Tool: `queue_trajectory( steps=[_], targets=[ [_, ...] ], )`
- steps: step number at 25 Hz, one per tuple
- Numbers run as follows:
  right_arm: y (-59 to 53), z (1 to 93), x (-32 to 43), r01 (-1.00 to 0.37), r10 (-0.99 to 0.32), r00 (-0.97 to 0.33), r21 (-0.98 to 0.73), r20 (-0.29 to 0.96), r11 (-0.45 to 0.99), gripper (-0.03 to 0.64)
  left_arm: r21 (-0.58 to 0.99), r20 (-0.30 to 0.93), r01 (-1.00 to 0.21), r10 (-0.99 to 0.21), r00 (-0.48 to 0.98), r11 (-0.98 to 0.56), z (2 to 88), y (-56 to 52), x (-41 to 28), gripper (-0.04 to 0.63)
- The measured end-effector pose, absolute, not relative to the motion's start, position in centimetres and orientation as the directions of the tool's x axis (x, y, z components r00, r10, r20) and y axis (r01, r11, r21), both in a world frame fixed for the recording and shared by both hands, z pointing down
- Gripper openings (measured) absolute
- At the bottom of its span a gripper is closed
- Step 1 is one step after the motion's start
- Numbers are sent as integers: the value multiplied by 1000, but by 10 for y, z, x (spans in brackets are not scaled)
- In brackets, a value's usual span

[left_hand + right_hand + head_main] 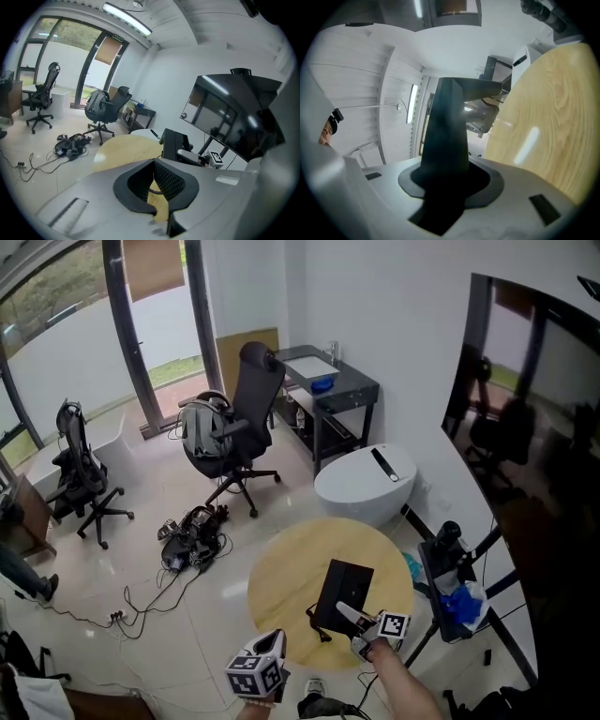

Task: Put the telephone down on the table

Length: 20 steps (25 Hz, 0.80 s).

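The telephone is a flat black unit with a short cord, held tilted just above the round wooden table. My right gripper is shut on its near edge. In the right gripper view the telephone fills the gap between the jaws of the right gripper, with the table at the right. My left gripper hangs off the table's near edge, left of the phone. In its own view the left gripper is open with nothing in it, and the telephone stands ahead over the table.
A white oval side table with a black remote stands behind the round one. A tripod stand with blue items is at the right, below a large dark screen. An office chair, a black desk and floor cables lie beyond.
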State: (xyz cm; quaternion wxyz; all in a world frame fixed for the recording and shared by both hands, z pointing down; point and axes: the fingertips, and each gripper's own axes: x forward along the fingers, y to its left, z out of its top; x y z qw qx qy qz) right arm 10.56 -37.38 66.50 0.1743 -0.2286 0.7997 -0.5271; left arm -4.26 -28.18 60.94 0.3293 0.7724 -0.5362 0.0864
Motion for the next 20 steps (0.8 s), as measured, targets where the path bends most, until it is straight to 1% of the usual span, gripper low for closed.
queue_trajectory(
  steps=[2,6,9,14,20],
  targets=[
    [-381,678,98,-172,-515,-857,-930,-22,325,167,414,498,-889,-768,402,-197,616,-282,-44,-11],
    [-393,701,81,-164,-453,-891,-926,-9,340,167,420,513,-890,-763,394,-177,621,-281,-47,-11],
    [-399,722,68,-190,-415,-909,-926,41,326,167,421,521,-892,-763,384,-162,626,-281,-51,-11],
    [-404,741,52,-214,-373,-924,-923,84,321,169,424,543,-897,-757,362,-125,639,-274,-61,-11],
    [-404,761,50,-241,-350,-928,-924,129,296,167,425,554,-902,-765,329,-81,646,-274,-76,-11]
  ],
)
